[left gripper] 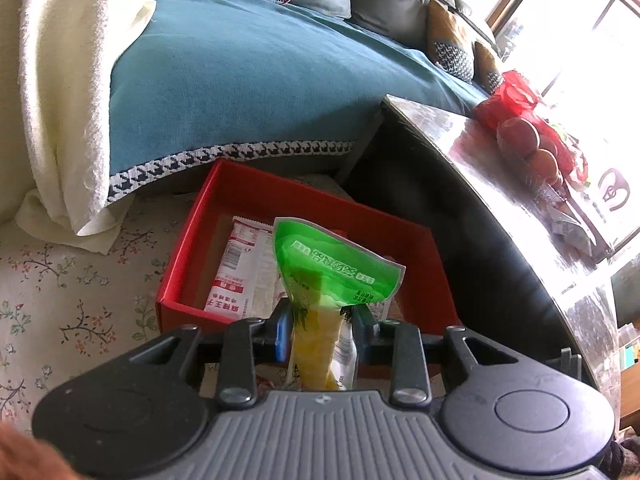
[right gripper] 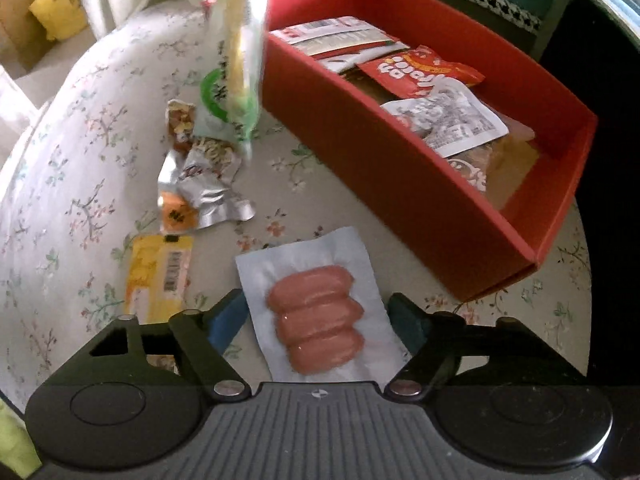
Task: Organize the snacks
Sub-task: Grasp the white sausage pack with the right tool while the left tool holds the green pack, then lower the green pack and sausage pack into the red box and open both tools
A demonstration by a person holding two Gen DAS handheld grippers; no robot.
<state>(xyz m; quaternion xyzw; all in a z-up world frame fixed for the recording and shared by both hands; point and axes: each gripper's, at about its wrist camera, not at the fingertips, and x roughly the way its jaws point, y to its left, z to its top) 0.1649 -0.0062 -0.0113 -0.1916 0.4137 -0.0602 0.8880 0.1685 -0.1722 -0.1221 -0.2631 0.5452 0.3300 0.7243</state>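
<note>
Your left gripper [left gripper: 320,320] is clamped on a green-and-yellow snack pouch [left gripper: 332,276], its fingers pinching the pouch's yellow lower part while the green top stands up at 12 o'clock, above the near wall of the red box [left gripper: 192,248]. The white lettering on the green end is upside down and not legible.

Your right gripper [right gripper: 316,320] is spread wide, one finger on each side of a clear vacuum pack of three pink sausages [right gripper: 316,320] lying flat on the floral cloth [right gripper: 60,184]; whether the fingers touch the pack I cannot tell.

At 1 o'clock in the right wrist view, the red box holds several packets: a red bag [right gripper: 420,70] with white lettering, a white printed sachet [right gripper: 448,120], and flatter packs behind. At 10 o'clock lie loose silver and orange wrappers [right gripper: 200,184] and a yellow barcode packet [right gripper: 160,272].
</note>
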